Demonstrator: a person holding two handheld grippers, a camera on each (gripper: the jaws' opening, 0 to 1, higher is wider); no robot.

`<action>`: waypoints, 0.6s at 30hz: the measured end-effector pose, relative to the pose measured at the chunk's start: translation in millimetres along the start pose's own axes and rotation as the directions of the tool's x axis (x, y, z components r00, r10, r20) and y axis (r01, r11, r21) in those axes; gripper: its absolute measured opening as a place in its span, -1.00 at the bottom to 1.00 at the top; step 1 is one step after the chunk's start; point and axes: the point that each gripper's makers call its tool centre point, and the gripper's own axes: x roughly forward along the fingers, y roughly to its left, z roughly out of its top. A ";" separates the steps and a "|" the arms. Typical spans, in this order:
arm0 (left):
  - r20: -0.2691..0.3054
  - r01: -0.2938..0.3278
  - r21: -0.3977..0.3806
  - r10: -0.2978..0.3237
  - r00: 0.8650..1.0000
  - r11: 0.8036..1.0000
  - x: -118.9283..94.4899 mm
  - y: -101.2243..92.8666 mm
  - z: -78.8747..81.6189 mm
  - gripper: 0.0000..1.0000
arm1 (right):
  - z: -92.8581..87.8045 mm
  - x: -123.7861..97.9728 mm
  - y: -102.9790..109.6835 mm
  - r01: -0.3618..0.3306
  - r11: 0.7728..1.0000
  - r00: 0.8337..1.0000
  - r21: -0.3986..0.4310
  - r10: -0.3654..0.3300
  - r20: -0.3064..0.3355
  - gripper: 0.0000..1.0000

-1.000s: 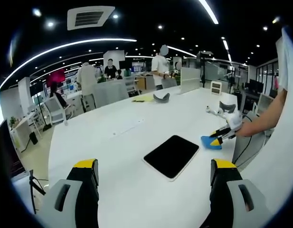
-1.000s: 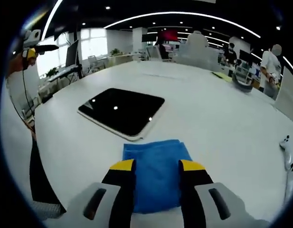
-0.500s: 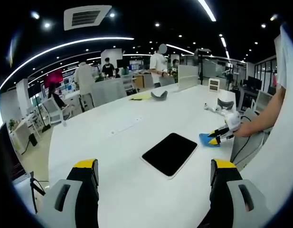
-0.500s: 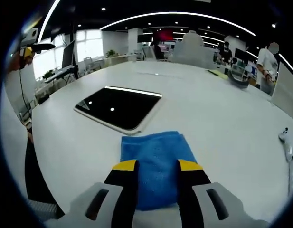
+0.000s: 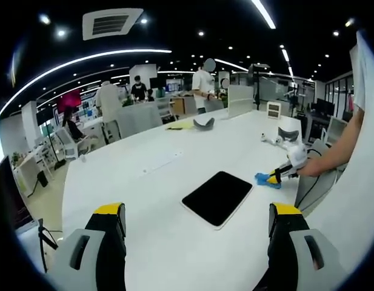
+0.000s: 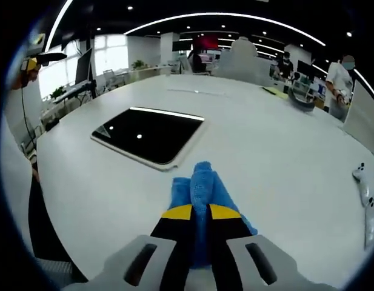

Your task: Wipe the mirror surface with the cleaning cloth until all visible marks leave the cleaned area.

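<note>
A flat dark mirror [image 5: 217,197] [image 6: 148,134] with a pale rim lies on the white table [image 5: 174,242]. Just beyond its right corner sits the blue cleaning cloth [image 5: 263,179] [image 6: 203,190], bunched into a ridge. My right gripper [image 6: 199,212] [image 5: 274,178] is shut on the near end of the cloth, its yellow-tipped jaws pinching the fold. My left gripper [image 5: 199,212] hovers open above the near table edge, well short of the mirror, with nothing between its jaws.
A person's arm [image 5: 332,154] reaches in from the right behind the right gripper. White device parts [image 5: 283,138] [image 6: 367,194] lie on the table beyond the cloth. A grey object [image 5: 205,123] and yellow paper sit at the far end. People stand in the background.
My right gripper's jaws closed on the blue cloth, which went from lying flat to bunched into a ridge. The left gripper stayed open and nearly still.
</note>
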 end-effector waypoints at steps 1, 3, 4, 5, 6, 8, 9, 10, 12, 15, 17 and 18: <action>0.000 -0.001 -0.001 0.001 1.000 1.000 -0.6 0.5 -1.4 0.98 | -1.2 1.3 -1.3 0.000 1.000 1.000 0.002 0.000 -0.004 -0.93; 0.004 -0.003 -0.016 0.003 1.000 1.000 -1.3 1.6 -3.3 0.98 | -0.5 1.2 -1.1 0.002 1.000 1.000 0.009 -0.002 -0.010 -0.93; 0.012 -0.001 -0.030 0.001 1.000 1.000 -1.7 1.8 -2.8 0.98 | -0.1 1.1 -0.8 0.003 1.000 1.000 0.009 -0.003 -0.013 -0.94; 0.018 0.001 -0.037 0.000 1.000 0.999 -1.9 1.8 -2.2 0.98 | 0.5 1.2 -0.9 0.006 1.000 1.000 0.012 -0.006 -0.021 -0.94; 0.022 0.000 -0.047 0.001 1.000 0.999 -2.4 2.3 -2.1 0.98 | 0.7 1.3 -1.2 0.008 1.000 1.000 0.021 -0.008 -0.027 -0.94; 0.021 -0.001 -0.039 0.002 1.000 0.999 -2.7 1.3 -2.1 0.98 | 0.8 2.0 -1.2 0.011 1.000 0.999 0.024 -0.010 -0.040 -0.94; 0.023 -0.001 -0.037 0.002 1.000 0.999 -3.0 1.0 -1.8 0.98 | 0.7 1.7 -0.9 0.012 1.000 0.999 0.011 -0.011 -0.046 -0.94; 0.025 0.000 -0.037 0.001 1.000 0.999 -3.4 1.0 -1.4 0.98 | 0.8 1.7 -0.8 0.012 1.000 0.999 0.006 -0.012 -0.049 -0.94; 0.029 -0.002 -0.037 0.003 1.000 0.999 -3.8 2.2 -0.8 0.98 | 1.9 1.0 0.5 0.015 1.000 0.998 -0.019 -0.016 -0.059 -0.94; 0.033 -0.003 -0.039 0.005 0.999 0.999 -4.6 4.2 -0.4 0.98 | 14.9 -1.4 1.6 0.012 1.000 1.000 0.011 -0.012 -0.028 -0.94; 0.037 -0.003 -0.038 0.004 0.999 0.999 -5.5 5.1 0.1 0.98 | 24.0 -3.2 2.2 0.013 1.000 1.000 0.016 -0.013 -0.016 -0.94; 0.039 -0.003 -0.039 0.004 0.999 0.999 -5.9 5.4 0.3 0.98 | 27.8 -4.0 2.3 0.013 1.000 1.000 0.017 -0.013 -0.009 -0.94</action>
